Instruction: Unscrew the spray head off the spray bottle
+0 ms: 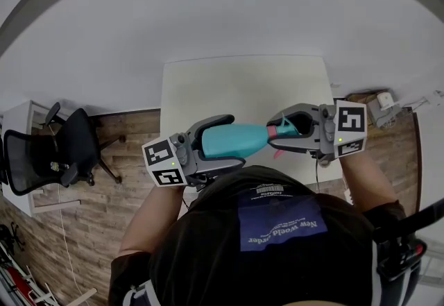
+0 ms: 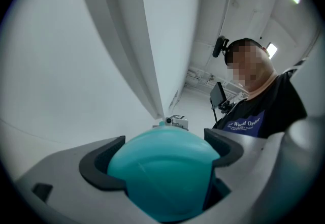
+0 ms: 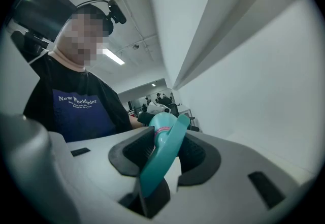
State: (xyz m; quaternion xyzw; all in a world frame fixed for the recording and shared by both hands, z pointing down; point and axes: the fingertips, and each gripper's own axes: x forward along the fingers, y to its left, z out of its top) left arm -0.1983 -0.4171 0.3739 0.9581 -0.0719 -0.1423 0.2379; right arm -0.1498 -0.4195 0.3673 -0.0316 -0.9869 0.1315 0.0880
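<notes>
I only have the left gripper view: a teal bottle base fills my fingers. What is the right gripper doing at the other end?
Observer: In the head view, the right gripper holds the spray head.
Operator: Is it really gripped?
Observer: Yes; the right gripper view shows both fingers pressing on it.
Operator: How does the bottle lie?
Observer: The spray bottle lies level between the left gripper and the right, off the table.

Head cam overhead, steeply down, mid-range. Gripper cams close-up, facing each other along spray bottle (image 1: 232, 140); all three share it.
</notes>
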